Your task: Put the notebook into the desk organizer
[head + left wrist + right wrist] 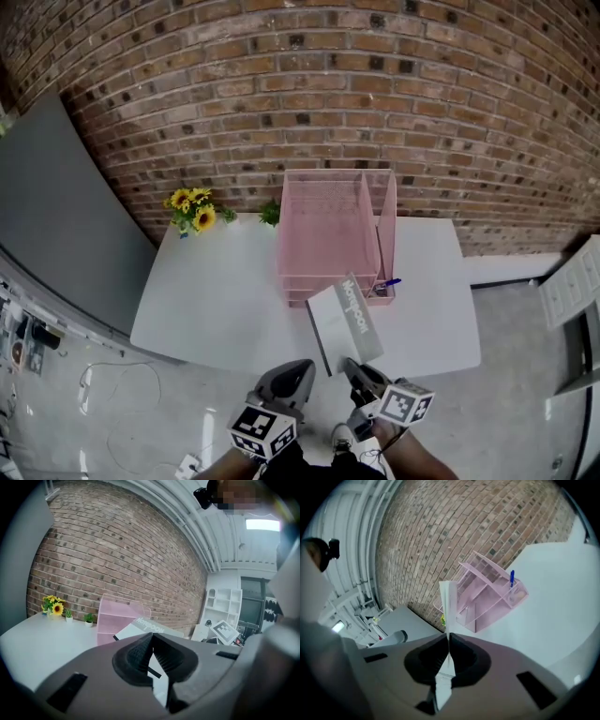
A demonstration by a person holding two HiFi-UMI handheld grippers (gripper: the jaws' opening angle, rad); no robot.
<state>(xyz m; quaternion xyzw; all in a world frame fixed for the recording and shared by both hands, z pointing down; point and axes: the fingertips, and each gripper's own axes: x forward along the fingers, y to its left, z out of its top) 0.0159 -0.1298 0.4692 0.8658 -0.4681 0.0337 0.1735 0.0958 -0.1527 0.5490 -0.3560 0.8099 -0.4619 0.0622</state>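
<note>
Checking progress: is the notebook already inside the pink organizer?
No, the right gripper holds the notebook by its edge in front of the organizer.

The left hand-held gripper (302,367) and right hand-held gripper (349,366) have grey moulded bodies with black ribbed pads (140,651). Each carries a white cube (264,431) printed with black square markers.

Only readable text: "Notebook", printed in dark letters on the notebook (345,323) cover; nothing else legible.
</note>
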